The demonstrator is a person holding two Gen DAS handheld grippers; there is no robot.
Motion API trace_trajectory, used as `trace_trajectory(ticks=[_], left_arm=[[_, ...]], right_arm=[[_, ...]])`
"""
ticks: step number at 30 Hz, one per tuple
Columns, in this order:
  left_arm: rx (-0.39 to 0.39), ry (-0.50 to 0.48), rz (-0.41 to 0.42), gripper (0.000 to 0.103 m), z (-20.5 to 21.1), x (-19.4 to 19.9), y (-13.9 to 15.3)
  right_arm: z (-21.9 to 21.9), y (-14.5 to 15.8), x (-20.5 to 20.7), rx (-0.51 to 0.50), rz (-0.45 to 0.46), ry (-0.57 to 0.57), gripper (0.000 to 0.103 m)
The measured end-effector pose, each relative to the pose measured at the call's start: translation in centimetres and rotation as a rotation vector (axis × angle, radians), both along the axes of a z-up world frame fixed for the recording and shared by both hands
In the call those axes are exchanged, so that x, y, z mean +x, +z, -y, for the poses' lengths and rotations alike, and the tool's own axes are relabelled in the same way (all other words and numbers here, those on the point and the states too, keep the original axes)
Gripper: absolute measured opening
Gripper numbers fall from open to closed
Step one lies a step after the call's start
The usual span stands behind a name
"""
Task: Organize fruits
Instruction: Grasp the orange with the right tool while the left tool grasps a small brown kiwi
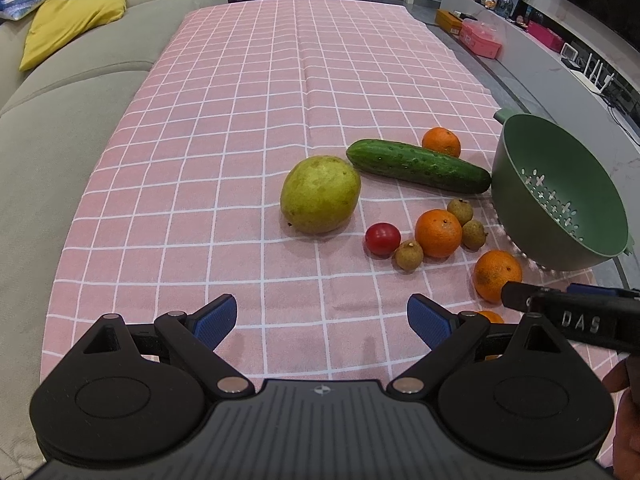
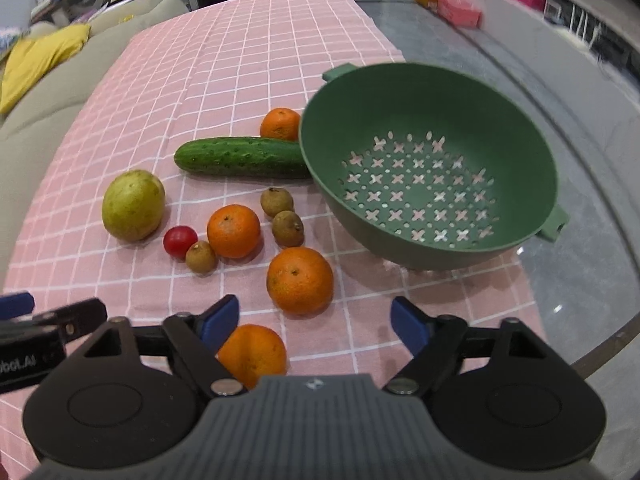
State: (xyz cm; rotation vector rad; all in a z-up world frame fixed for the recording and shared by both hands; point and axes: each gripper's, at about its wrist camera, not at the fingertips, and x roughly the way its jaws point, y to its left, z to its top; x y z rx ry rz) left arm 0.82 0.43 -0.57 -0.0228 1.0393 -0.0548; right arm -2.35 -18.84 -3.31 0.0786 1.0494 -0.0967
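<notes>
Hovering released, right gripper [image 2: 314, 320] just short of round orange mandarin [image 2: 300, 280]; left gripper [image 1: 322, 316] released, farther.

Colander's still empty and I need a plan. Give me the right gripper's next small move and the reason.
Probably ease the right gripper forward and down around the nearest orange. Its jaws stand open and hold nothing, that orange lies just ahead between them, and the green colander beside it holds nothing.
</notes>
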Motion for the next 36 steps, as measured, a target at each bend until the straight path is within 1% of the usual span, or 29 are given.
trace_trajectory(ticks=[2,6,8,10,12,14,15,17,20,22,23,25,28,30,32,36], left_arm=[[-0.008,0.004,0.000,0.103,-0.2,0.1,-0.2],[-0.032,-0.001,0.001,0.103,-0.5,0.5,-1.1],[-0.042,-0.009,-0.007,0.103,-0.4,0.9,-1.7],[-0.046,-0.020,-0.005,0.102,-0.3,1.2,-2.2],[-0.062,-0.039,-0.015,0.085,-0.1,1.4,-2.6],[-0.067,-0.053,-0.001,0.085,0.1,1.3,-2.7],[-0.060,-0.063,0.009,0.085,0.3,1.3,-2.8],[-0.048,-0.094,0.011,0.083,0.9,1.5,-3.1],[-0.060,-0.135,0.017,0.081,1.7,1.8,-3.6],[-0.061,-0.161,0.024,0.077,2.4,1.9,-3.9],[-0.057,-0.176,0.035,0.075,2.8,2.0,-3.9],[-0.048,-0.200,0.061,0.075,3.5,2.0,-4.0],[-0.039,-0.236,0.096,0.065,4.3,2.2,-4.4],[-0.031,-0.255,0.094,0.055,4.8,2.5,-5.0],[-0.035,-0.264,0.091,0.051,5.0,2.9,-5.5],[-0.045,-0.272,0.094,0.050,5.2,3.2,-5.8]], right_arm=[[0.3,-0.4,0.5,0.034,-0.007,-0.013,0.073],[0.0,-1.3,1.3,0.030,-0.011,-0.016,0.072],[0.0,-1.8,1.7,0.043,-0.017,-0.017,0.061],[0.1,-2.3,2.1,0.046,-0.025,-0.019,0.058],[0.3,-2.8,2.4,0.058,-0.028,-0.025,0.057],[0.5,-3.2,2.6,0.069,-0.024,-0.030,0.051],[0.6,-3.3,2.7,0.078,-0.021,-0.031,0.050],[0.8,-3.3,2.8,0.101,-0.013,-0.027,0.043],[0.8,-3.3,2.8,0.097,-0.011,-0.033,0.042],[1.3,-3.2,2.8,0.123,-0.015,-0.046,0.042],[1.5,-3.1,2.7,0.131,-0.016,-0.049,0.042],[1.8,-2.9,2.6,0.138,-0.015,-0.051,0.042],[2.4,-2.8,2.4,0.158,-0.020,-0.064,0.042],[2.8,-2.9,2.3,0.180,-0.030,-0.078,0.042],[3.0,-2.9,2.2,0.193,-0.032,-0.083,0.042],[3.2,-2.7,2.2,0.207,-0.031,-0.079,0.042]])
